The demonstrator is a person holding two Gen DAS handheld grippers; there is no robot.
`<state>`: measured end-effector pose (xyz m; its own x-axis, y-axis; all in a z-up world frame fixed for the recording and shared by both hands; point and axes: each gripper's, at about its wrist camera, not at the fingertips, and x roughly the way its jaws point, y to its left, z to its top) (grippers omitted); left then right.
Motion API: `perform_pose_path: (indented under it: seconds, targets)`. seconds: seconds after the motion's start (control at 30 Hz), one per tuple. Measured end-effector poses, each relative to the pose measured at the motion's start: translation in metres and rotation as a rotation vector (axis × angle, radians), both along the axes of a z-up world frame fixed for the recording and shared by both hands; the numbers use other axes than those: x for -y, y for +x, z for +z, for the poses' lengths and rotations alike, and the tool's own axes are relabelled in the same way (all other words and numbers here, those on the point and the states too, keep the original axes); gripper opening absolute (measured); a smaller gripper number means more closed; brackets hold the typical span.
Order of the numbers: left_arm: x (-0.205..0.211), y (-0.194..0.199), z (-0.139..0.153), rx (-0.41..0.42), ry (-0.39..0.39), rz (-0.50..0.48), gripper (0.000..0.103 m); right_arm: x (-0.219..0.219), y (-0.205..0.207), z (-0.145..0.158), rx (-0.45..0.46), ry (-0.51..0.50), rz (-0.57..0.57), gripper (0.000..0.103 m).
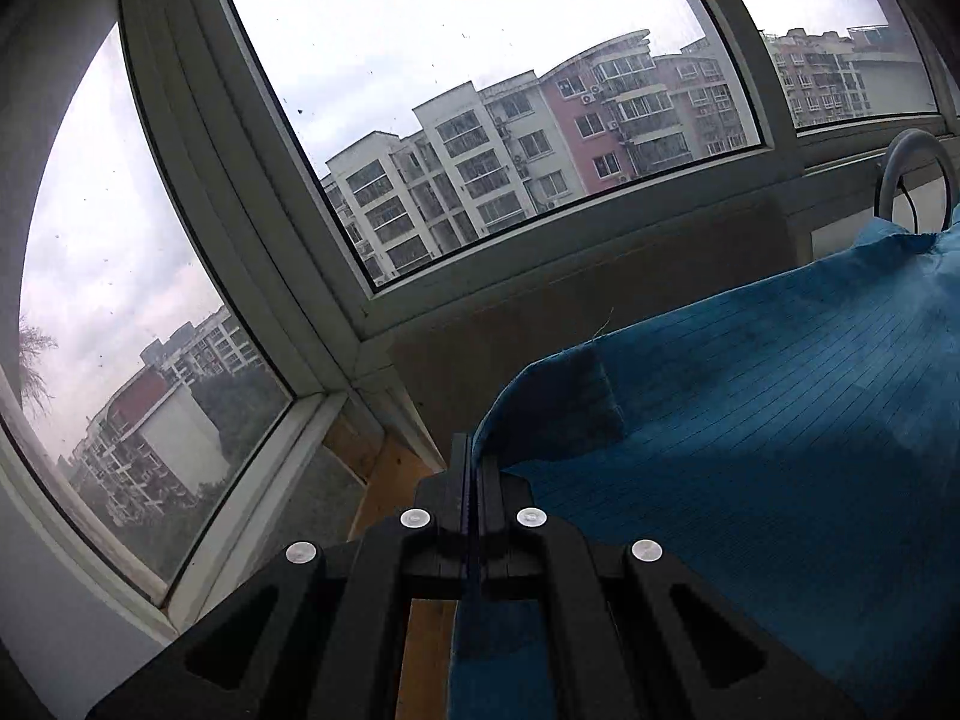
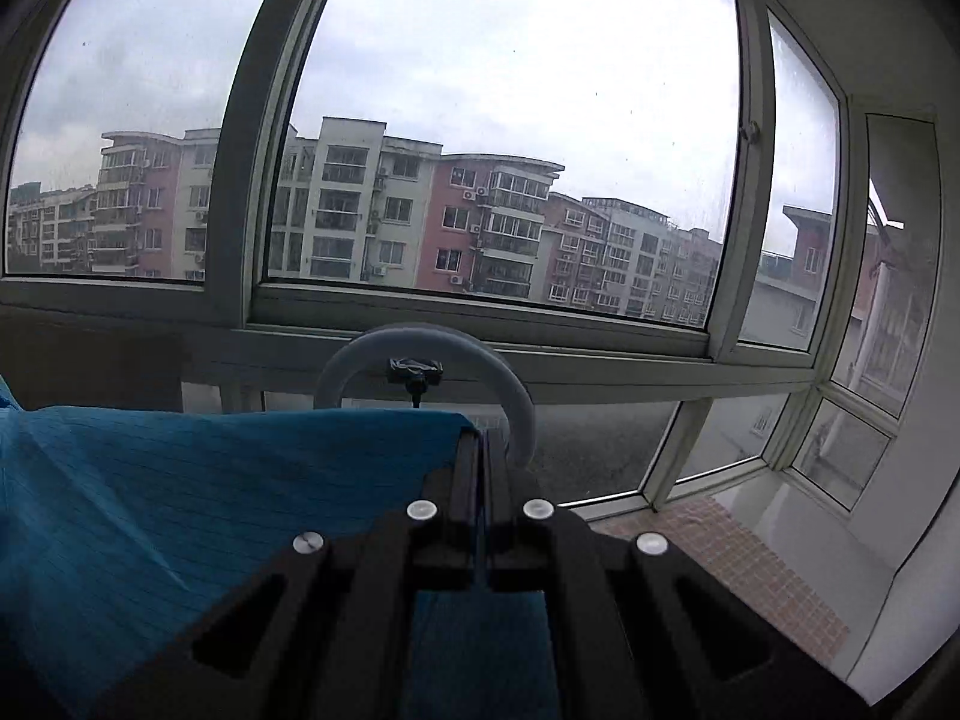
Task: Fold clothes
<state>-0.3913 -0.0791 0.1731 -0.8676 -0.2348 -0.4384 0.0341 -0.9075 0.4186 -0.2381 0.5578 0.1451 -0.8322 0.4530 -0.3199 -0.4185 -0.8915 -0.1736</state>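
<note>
Left gripper (image 1: 474,456) pinching edge of blue cloth (image 1: 750,420), jaws pressed together on fabric – cloth spreading toward 2 o'clock, taut, lifted. Right gripper (image 2: 483,450) pinching opposite corner of cloth (image 2: 198,480), jaws closed on it; fabric stretching off toward 9 o'clock. Left view alone showing wooden ledge (image 1: 390,474) at 7 o'clock. Right view alone showing full ring light (image 2: 426,372) – phone clamp (image 2: 415,369) inside – plus tiled floor (image 2: 738,564) at 4 o'clock. Windows (image 2: 510,138) facing apartment blocks (image 2: 480,228).
</note>
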Motion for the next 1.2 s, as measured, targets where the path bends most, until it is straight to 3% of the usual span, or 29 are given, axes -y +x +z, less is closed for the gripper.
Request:
perform_pose_path:
  seconds: [0.3,0.4,0.5,0.57,0.67,0.73,0.83,1.07,1.2]
  targets:
    - [-0.031,-0.081,-0.155,0.229,0.001,0.072,0.003,-0.026,-0.112,-0.134,0.205,-0.038,0.035,0.001]
    - [-0.055,-0.088,-0.209,0.376,-0.037,0.080,0.008,-0.025,-0.140,-0.190,0.395,-0.052,0.066,0.004]
    - [-0.066,-0.082,-0.241,0.459,-0.064,0.065,0.009,-0.021,-0.158,-0.240,0.581,-0.071,0.111,0.007]
    - [-0.066,-0.070,-0.242,0.471,-0.064,0.047,0.011,-0.020,-0.145,-0.246,0.615,-0.093,0.149,0.007]
    - [-0.066,-0.041,-0.224,0.450,-0.051,-0.002,0.013,-0.021,-0.107,-0.234,0.613,-0.125,0.190,0.017]
    - [-0.076,-0.015,-0.215,0.426,-0.022,-0.066,0.014,-0.030,-0.064,-0.215,0.575,-0.161,0.196,0.039]
    - [-0.104,0.027,-0.204,0.407,0.028,-0.207,0.018,-0.041,0.021,-0.200,0.514,-0.284,0.216,0.061]
    - [-0.253,0.111,-0.222,0.521,0.137,-0.584,0.025,-0.032,0.202,-0.273,0.502,-0.503,0.023,0.062]
    - [-0.337,0.159,-0.232,0.582,0.200,-0.800,0.033,-0.036,0.244,-0.295,0.484,-0.575,-0.005,0.062]
